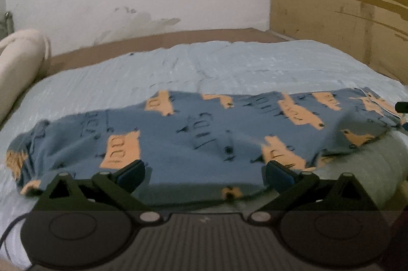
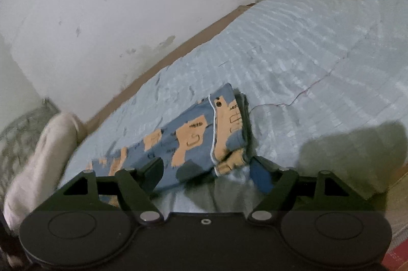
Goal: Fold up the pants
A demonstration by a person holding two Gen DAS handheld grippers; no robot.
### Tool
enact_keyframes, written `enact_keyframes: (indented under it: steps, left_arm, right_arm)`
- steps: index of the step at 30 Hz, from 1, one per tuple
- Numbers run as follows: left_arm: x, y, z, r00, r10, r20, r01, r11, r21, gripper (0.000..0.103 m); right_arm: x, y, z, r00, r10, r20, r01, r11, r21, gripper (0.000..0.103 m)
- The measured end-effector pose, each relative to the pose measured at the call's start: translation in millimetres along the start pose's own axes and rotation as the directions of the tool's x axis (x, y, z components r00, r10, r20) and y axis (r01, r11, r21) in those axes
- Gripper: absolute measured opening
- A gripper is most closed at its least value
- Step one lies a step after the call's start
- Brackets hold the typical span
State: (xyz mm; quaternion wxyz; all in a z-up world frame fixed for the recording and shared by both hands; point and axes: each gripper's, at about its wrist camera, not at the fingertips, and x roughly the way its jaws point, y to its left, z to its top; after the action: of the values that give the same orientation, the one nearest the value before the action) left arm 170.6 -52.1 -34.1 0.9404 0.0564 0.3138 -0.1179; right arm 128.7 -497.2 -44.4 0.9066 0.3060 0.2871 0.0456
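The pants [image 1: 204,133] lie stretched left to right across the near part of the pale blue bedspread [image 1: 204,61], a blue cloth printed with orange patches, and from what I see they already look doubled lengthwise into one long strip, though I can't be sure of the layers. My left gripper [image 1: 204,176] hangs just above their near edge with its jaws spread wide and nothing between them; the fabric passes under the gap but I can't tell if the pads touch it. My right gripper [image 2: 206,171] is likewise released, jaws apart, hovering at the right end of the pants [image 2: 193,135], where a white-piped hem shows and the end bunches slightly. I judge this cloth light, thin and floppy: it will sag and slide off a loose pinch, and it will drag wrinkles if pulled along the textured cover. I would take hold at the near corners of each end, pinching all layers together close to the hem. A rolled cream bolster [image 1: 20,59] sits at the far left, well apart.
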Motion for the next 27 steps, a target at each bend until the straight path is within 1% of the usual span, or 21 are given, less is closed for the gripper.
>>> enact_keyframes:
  steps: [1, 3, 4, 5, 6, 7, 8, 10, 14, 17, 19, 22, 24, 25, 27]
  left_arm:
    - [-0.1, 2.4, -0.8, 1.0, 0.009, -0.003, -0.009, 1.0, -0.005, 0.102]
    - [-0.7, 5.4, -1.2, 1.0, 0.028, -0.009, -0.029, 1.0, -0.006, 0.102]
    - [-0.9, 6.5, -0.8, 0.999, 0.039, -0.011, -0.039, 0.999, -0.008, 0.102]
    - [-0.8, 7.2, -0.1, 0.999, 0.047, -0.013, -0.048, 0.999, -0.01, 0.102]
    - [0.3, 7.4, 0.7, 0.999, 0.051, -0.014, -0.051, 0.999, -0.012, 0.102]
    - [-0.9, 9.0, 0.8, 0.998, 0.054, -0.012, -0.054, 0.998, -0.016, 0.102]
    - [-0.8, 10.1, 1.9, 0.998, 0.057, -0.012, -0.057, 0.998, -0.02, 0.102]
    - [-0.4, 12.4, 3.5, 0.998, 0.061, -0.011, -0.062, 0.998, -0.028, 0.102]
    - [0.3, 18.7, 6.5, 0.996, 0.085, -0.009, -0.085, 0.996, -0.031, 0.102]
    - [0.4, 25.8, 6.7, 0.994, 0.109, -0.01, -0.11, 0.993, -0.033, 0.102]
    - [1.8, 30.8, 5.2, 0.992, 0.127, -0.018, -0.127, 0.991, -0.034, 0.102]
    - [3.9, 37.4, 2.8, 0.989, 0.145, -0.028, -0.146, 0.989, -0.03, 0.102]
    - [3.1, 42.4, 3.3, 0.987, 0.159, -0.026, -0.16, 0.987, -0.032, 0.102]
    - [2.4, 46.3, 5.0, 0.986, 0.164, -0.022, -0.164, 0.986, -0.036, 0.102]
    - [-3.7, 55.0, 8.2, 0.985, 0.174, -0.005, -0.174, 0.983, -0.051, 0.102]
  right_arm:
    - [3.3, 0.1, 0.3, 1.0, 0.0, 0.014, -0.001, 1.0, 0.027, 0.076]
    - [6.8, -0.2, 0.0, 0.998, -0.012, 0.057, 0.007, 0.997, 0.08, 0.07]
    - [7.9, -1.2, 0.1, 0.997, -0.026, 0.075, 0.017, 0.994, 0.108, 0.058]
    - [8.6, -2.3, 0.1, 0.995, -0.041, 0.087, 0.029, 0.99, 0.135, 0.042]
    - [9.4, -4.2, 0.7, 0.994, -0.055, 0.094, 0.039, 0.986, 0.162, 0.032]
    - [10.4, -7.6, 1.6, 0.994, -0.054, 0.094, 0.036, 0.981, 0.19, 0.018]
    - [11.2, -10.1, 2.1, 0.994, -0.054, 0.09, 0.034, 0.976, 0.213, 0.016]
    - [8.8, -9.3, 3.9, 0.994, -0.06, 0.093, 0.041, 0.98, 0.194, 0.012]
    - [-4.4, -3.2, 13.4, 0.987, -0.088, 0.135, 0.075, 0.992, 0.101, 0.01]
    - [-10.9, -5.8, 19.6, 0.984, -0.095, 0.152, 0.086, 0.994, 0.071, 0.01]
    - [-8.8, -9.2, 20.4, 0.985, -0.107, 0.134, 0.1, 0.993, 0.056, 0.01]
    - [2.8, -16.1, 10.8, 0.987, -0.127, 0.093, 0.123, 0.991, 0.051, 0.011]
    - [3.8, -19.1, 6.8, 0.987, -0.121, 0.104, 0.116, 0.992, 0.056, 0.013]
    - [1.5, -17.8, 5.9, 0.987, -0.119, 0.111, 0.114, 0.992, 0.051, 0.017]
    - [-3.3, -12.5, 5.0, 0.984, -0.131, 0.123, 0.129, 0.991, 0.022, 0.026]
